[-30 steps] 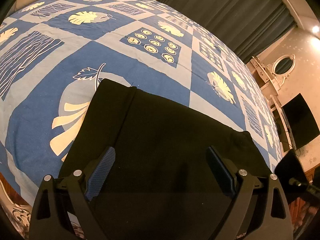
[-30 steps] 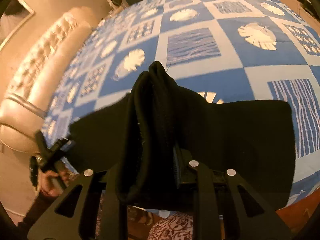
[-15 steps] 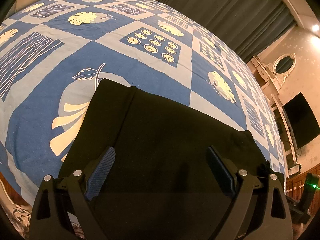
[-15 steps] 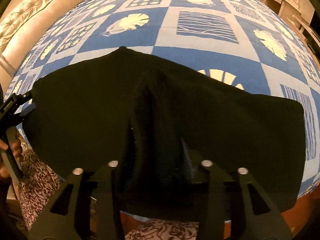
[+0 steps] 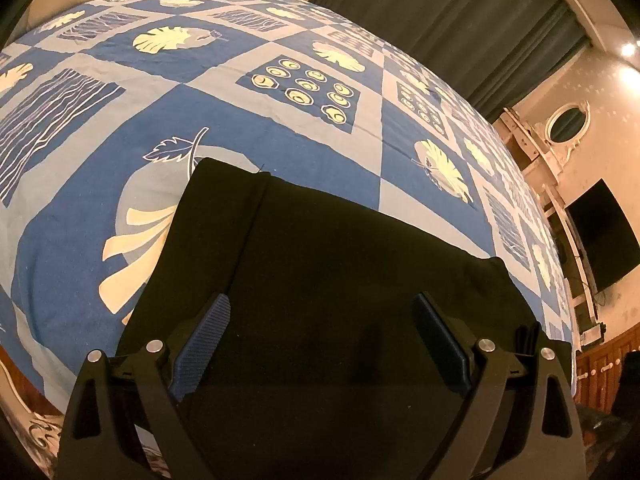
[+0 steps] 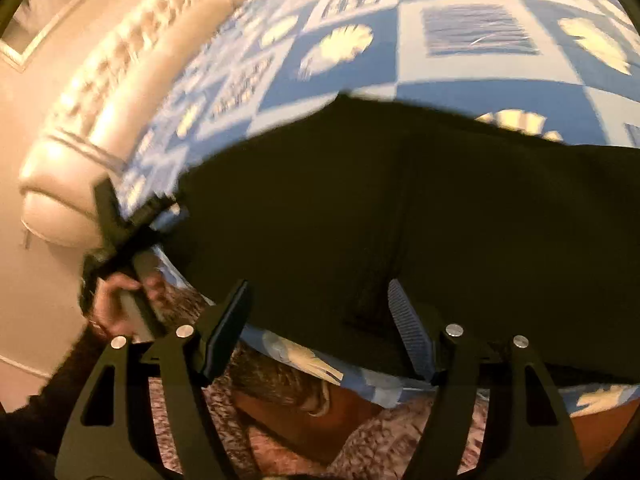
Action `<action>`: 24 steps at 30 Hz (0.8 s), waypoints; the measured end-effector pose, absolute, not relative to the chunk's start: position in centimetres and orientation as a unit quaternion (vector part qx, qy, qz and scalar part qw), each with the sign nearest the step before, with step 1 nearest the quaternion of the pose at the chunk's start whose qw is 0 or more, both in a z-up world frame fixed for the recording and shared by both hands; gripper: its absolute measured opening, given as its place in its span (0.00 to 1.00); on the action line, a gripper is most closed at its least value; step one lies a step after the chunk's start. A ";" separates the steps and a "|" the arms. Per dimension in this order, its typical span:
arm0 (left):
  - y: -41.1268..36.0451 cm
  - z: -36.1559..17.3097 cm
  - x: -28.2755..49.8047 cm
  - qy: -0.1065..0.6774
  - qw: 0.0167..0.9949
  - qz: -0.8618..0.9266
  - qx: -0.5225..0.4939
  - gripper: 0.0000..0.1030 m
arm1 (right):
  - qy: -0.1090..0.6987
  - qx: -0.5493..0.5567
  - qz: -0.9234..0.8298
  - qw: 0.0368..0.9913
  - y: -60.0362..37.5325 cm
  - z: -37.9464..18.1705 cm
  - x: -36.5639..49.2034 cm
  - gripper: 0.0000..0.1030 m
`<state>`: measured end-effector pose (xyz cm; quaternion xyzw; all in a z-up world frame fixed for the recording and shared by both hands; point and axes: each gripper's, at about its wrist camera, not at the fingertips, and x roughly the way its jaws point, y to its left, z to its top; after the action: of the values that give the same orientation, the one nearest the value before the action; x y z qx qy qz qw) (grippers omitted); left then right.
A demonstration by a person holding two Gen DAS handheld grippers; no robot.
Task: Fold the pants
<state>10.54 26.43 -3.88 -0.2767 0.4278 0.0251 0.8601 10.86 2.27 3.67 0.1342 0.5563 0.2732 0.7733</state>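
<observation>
The left gripper (image 5: 320,336) hangs over the near edge of the pants (image 5: 340,272), jaws spread wide, nothing between the pads but flat black cloth lying beneath them — it looks just as it did a second ago, unmoved. The pants themselves sit as a dark folded slab on the blue patterned bedspread (image 5: 280,120), close to the bed's near edge, one lengthwise seam running up the left side.

The change is all on the other side. A second ago the right gripper (image 6: 320,320) was pinched on a bunched ridge of fabric lifted clear of the bed; now its jaws are opening, the pads stand apart, and the cloth has dropped flat. From its blurred view the pants lie smooth across the bedspread (image 6: 460,64), with only their near edge between the fingers, not gripped. The person's hand (image 6: 120,292) with the left gripper shows at the far left.

So I'd say that fold has just been laid down and released — next would likely be smoothing, or another fold if wanted.
</observation>
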 end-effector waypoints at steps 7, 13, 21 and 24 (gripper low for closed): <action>26.2 -3.9 10.5 0.428 0.864 0.026 -0.264 0.89 | 0.494 0.214 0.166 0.826 -12.5 7.3 10.1 0.71; 26.0 -3.9 10.5 0.427 0.868 0.028 -0.253 0.89 | 0.493 0.373 0.085 0.781 -24.7 0.9 8.4 0.72; 25.6 -3.9 10.6 0.427 0.871 0.030 -0.241 0.89 | 0.535 0.425 0.162 0.712 -23.5 -5.8 8.5 0.46; 25.5 -4.0 10.6 0.427 0.873 0.031 -0.234 0.89 | 0.549 0.412 0.152 0.711 -23.2 -6.7 8.5 0.31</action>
<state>10.59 25.51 -3.96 -0.2343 0.4268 0.0308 0.8729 8.49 -23.17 -6.67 0.4124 0.5490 0.1521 0.7109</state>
